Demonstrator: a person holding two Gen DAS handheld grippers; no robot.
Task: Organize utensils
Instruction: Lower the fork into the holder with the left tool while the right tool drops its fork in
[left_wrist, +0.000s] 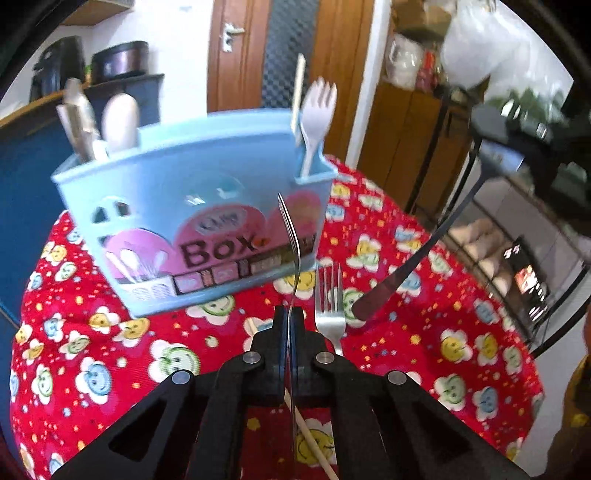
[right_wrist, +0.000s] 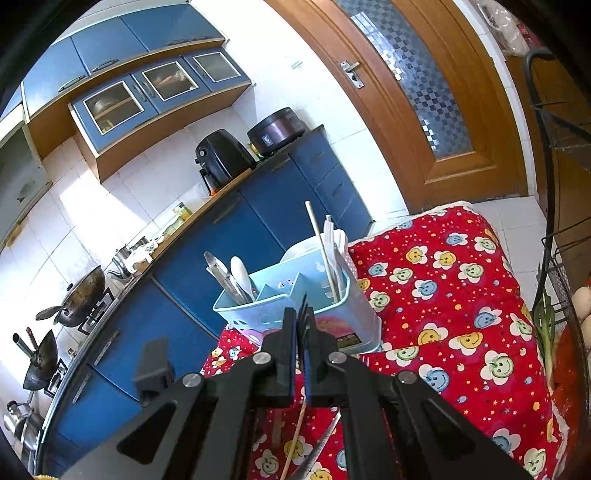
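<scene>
Left wrist view has my left gripper (left_wrist: 290, 325) pinched down on a metal fork (left_wrist: 291, 254), held edge-on with its tines rising in front of the blue utensil box (left_wrist: 177, 192). A second fork (left_wrist: 330, 310) lies on the red smiley-patterned cloth (left_wrist: 424, 332) just right of my fingers, a dark-handled ladle (left_wrist: 436, 240) slants away far right, and a wooden chopstick (left_wrist: 314, 446) lies near, under the gripper.

In the right wrist view, my right gripper (right_wrist: 299, 325) is also closed, on something thin and dark (right_wrist: 303, 314) that I cannot identify. The box sits at the far left edge of the cloth, with tongs (right_wrist: 221, 275) and a white spoon (right_wrist: 242, 275) in its left compartment, a white plastic spork (right_wrist: 334, 247) and another chopstick (right_wrist: 321, 243) in its right one.

My worries: the fork is gripped across its thin edge, so I judge it may swivel or slip out as I lift it. The light box could tip or slide off the table edge if the fork bumps its front wall. The pocket with the spork is narrow, and a missed entry may knock that out.

Readable writing: "Box" in dark letters on the pink front label; the smaller lettering above it is too blurred.
</scene>
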